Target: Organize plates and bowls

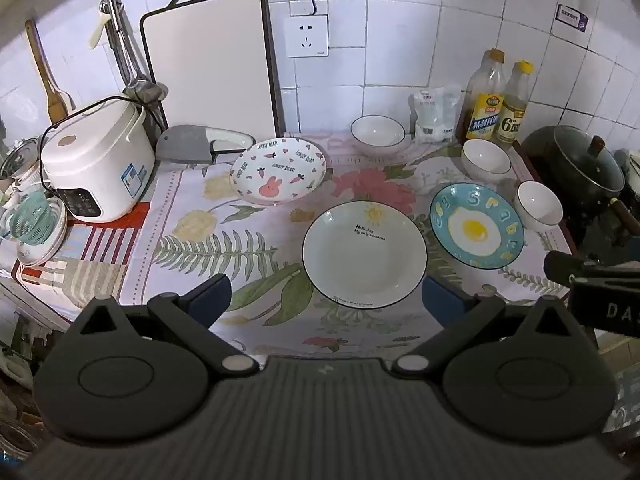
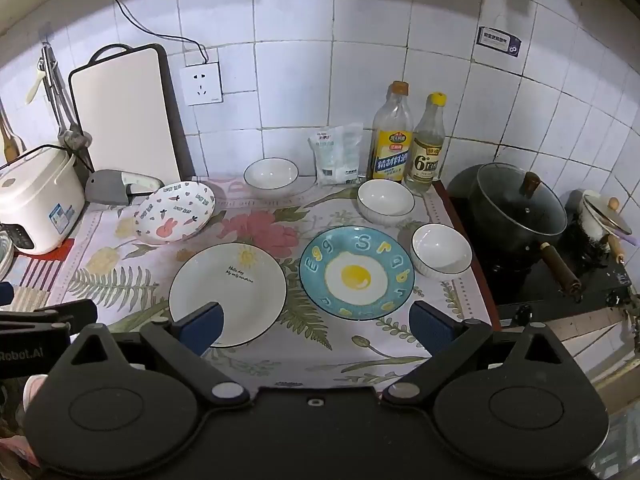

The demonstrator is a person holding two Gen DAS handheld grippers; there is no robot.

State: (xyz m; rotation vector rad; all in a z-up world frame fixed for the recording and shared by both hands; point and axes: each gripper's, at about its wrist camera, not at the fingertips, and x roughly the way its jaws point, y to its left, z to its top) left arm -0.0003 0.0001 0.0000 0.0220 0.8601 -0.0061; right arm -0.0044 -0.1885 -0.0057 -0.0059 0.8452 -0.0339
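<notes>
Floral-clothed bench holds three plates and three bowls, bare near edge; both hand-held grippers, left and right, hover with fingers apart, empty.

The tabletop is covered by a floral cloth. Three plates and three white bowls are laid on it, alongside a rice cooker and two bottles.

Dim, fisheye warp, dark edges

I read "LOVELY BEAR" on the rabbit plate, "Egg" on the blue plate, "Hello day, My only sunshine" on the white plate, "6°" on the vinegar bottle.
</notes>
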